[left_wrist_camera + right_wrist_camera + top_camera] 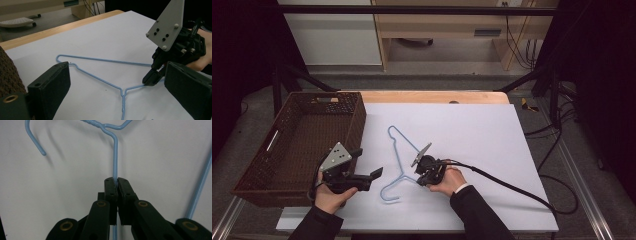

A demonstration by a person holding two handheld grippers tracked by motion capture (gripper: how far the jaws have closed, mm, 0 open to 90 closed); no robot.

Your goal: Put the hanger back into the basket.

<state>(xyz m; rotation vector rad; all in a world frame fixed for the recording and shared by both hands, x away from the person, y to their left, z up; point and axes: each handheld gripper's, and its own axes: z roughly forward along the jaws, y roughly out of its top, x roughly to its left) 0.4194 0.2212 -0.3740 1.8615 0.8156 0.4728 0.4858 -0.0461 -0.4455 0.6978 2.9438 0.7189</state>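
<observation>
My right gripper [117, 181] has its jaws pinched shut on 1 shoulder wire of the blue hanger [398, 159], which lies near the surface's front edge; my left gripper [373, 175] hovers beside the hook, jaws wide and empty; likely next, lifting toward the basket [299, 145].

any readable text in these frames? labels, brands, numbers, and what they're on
None readable.
Grey plate on the right claw: holes and screws, no print.
Left claw, open: pads plain black.
Blue wire hanger, brown basket, white table cover: no markings.
Dark strip on the wooden furniture behind the table: might be a label, too small and blurred to read.
</observation>
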